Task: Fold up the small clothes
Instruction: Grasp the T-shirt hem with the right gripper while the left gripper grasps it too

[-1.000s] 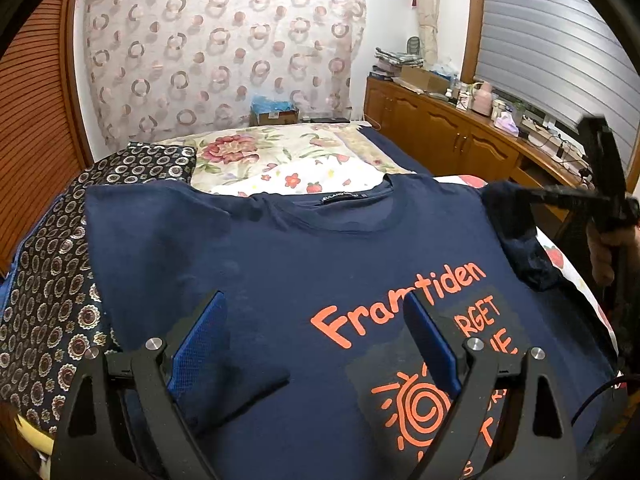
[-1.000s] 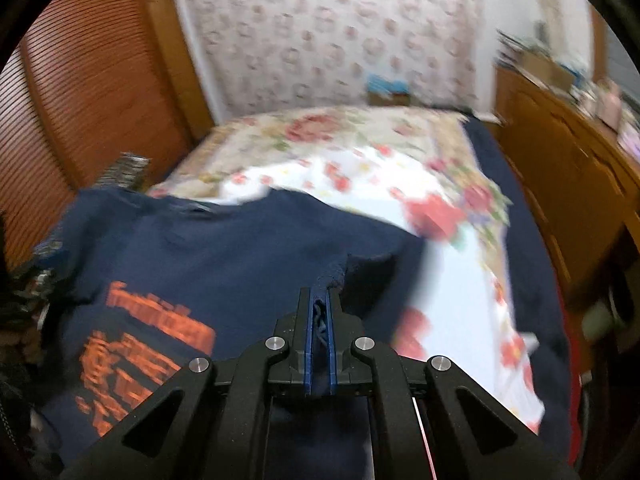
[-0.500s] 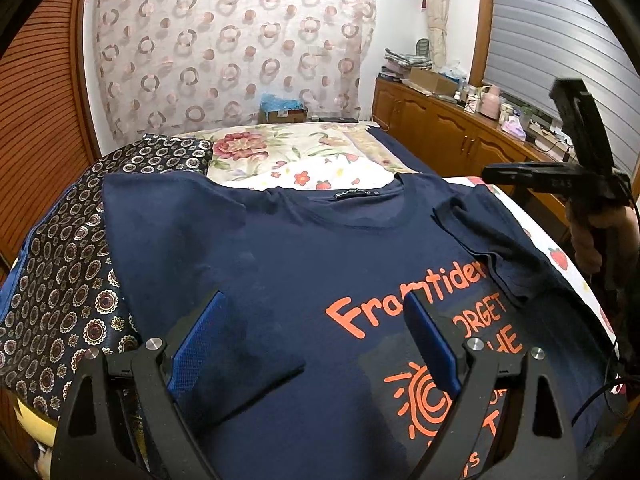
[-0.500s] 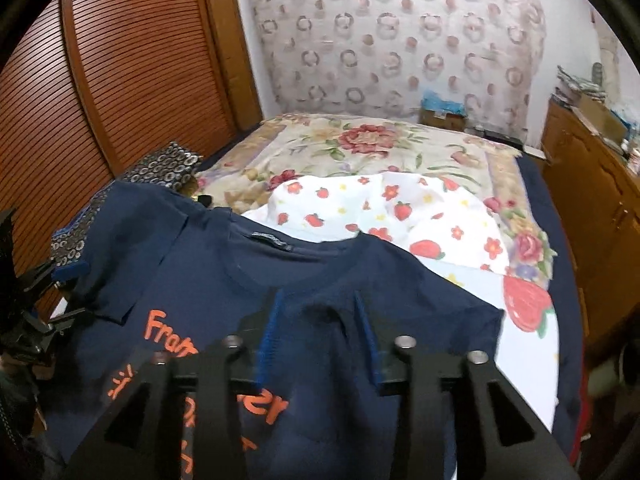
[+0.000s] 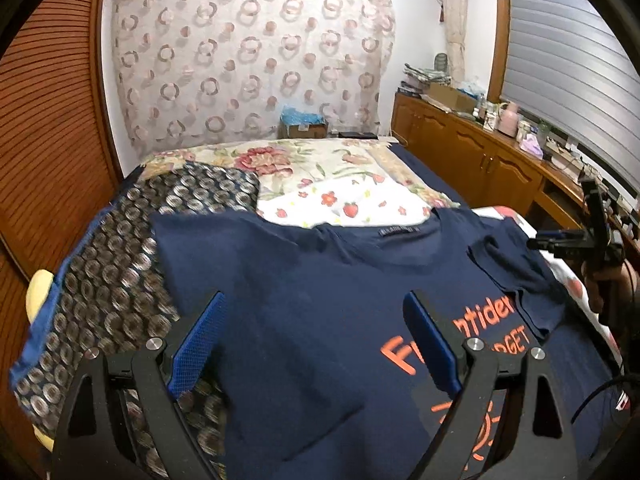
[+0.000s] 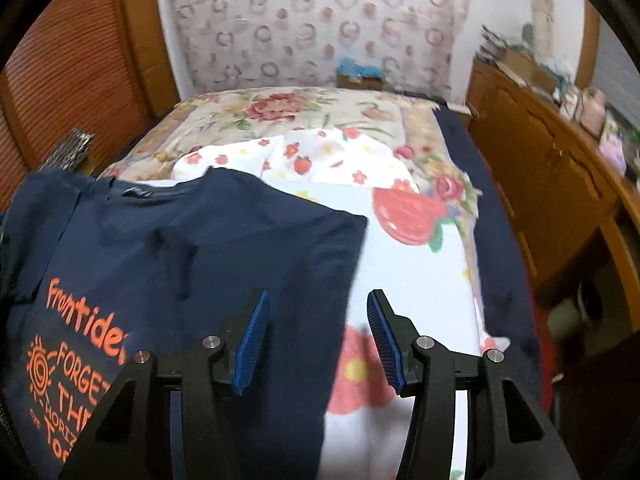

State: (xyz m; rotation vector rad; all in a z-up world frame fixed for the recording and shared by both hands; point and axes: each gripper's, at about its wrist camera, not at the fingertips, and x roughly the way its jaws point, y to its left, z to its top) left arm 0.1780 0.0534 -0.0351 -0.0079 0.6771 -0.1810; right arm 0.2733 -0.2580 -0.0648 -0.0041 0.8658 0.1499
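A bed (image 5: 424,176) carries everything here, stretching away ahead of both tools. Farthest out lies a floral quilt (image 5: 276,158), cream with red blooms. Nearer, a white strawberry-print sheet (image 6: 416,264) runs under and ahead of the right tool's fingers, with a dark blue cover (image 6: 496,240) along its right edge. Directly beneath the left tool's fingers lies a navy T-shirt (image 5: 300,280), front up, collar pointing away, orange lettering toward the near right; one sleeve is folded in over the chest. Left of the left tool, a dark ring-patterned cloth (image 5: 120,272) lies beside the shirt's edge.
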